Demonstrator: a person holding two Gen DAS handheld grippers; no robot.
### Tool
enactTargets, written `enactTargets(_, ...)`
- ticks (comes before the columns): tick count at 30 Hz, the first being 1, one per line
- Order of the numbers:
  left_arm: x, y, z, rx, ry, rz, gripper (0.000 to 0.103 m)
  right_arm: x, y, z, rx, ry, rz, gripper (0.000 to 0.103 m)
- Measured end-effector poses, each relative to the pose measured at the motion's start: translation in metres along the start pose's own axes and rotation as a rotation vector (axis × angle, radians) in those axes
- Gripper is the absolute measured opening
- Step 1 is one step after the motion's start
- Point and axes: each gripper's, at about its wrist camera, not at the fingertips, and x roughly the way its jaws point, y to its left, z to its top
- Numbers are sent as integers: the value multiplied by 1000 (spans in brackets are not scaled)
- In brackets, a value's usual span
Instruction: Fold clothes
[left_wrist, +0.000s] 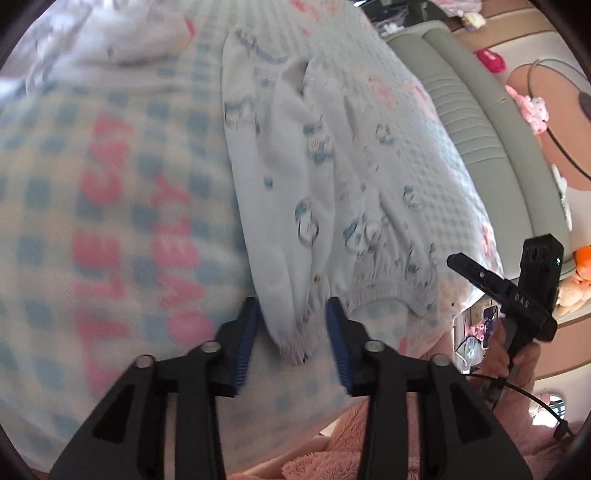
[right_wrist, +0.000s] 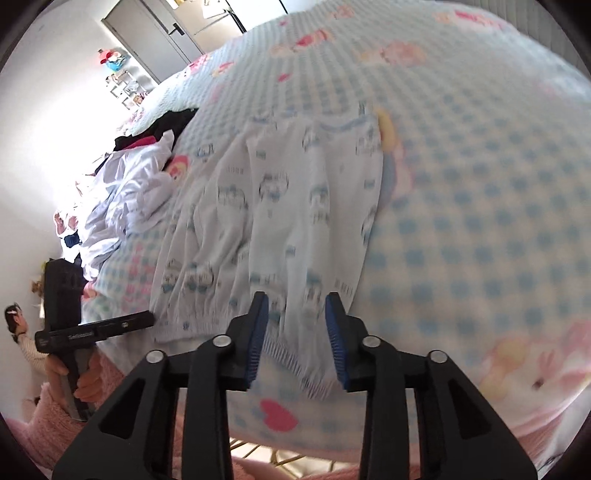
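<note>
Garment: a small pale top (right_wrist: 295, 206) with blue animal prints lies on the checked blanket (right_wrist: 480, 192), near the bed's close edge, hem toward both tongs.
Lay: body roughly flat but rumpled, with creases running lengthwise; a sleeve (left_wrist: 255, 177) lies along one side, its cuff (left_wrist: 291, 350) pointing at the left tongs.
Left tongs (left_wrist: 291, 328): jaws apart, holding nothing; the cuff sits in the gap between the blue pads (left_wrist: 245, 343), and I cannot tell whether it touches either.
Right tongs (right_wrist: 295, 339): jaws apart, empty; the ribbed hem (right_wrist: 291, 354) lies between and just under the pads.
Handling: looks a thin, light knit, soft and limp. It will likely sag and drag on the fuzzy blanket rather than slide, and a single pinch would let the rest droop.
Where to hold: the ribbed hem and cuff are the thicker, firmer edges, so they should give the best bite; pinching mid-panel risks bunching or catching the blanket too.
Stage: the sleeve lying along the body fits either a fold in progress or a garment merely spread out.
Other clothes: a white heap (right_wrist: 122, 192) and dark items (right_wrist: 166, 129) lie farther along the bed, well apart.
</note>
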Motion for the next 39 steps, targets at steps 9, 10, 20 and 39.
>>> enactTargets(9,-11,28,107,-38,-159,82,48,49,-24,101,-14,-15,-154,57)
enactTargets(10,-4,32,123,-55,-162,85,48,57,-27,110,-10,-11,-160,57)
enactTargets(20,69,45,213,-135,-131,129,49,136,-49,172,27,73,-217,58)
enactTargets(39,90,15,215,-3,-114,170,7,134,4,180,-154,-8,-265,5)
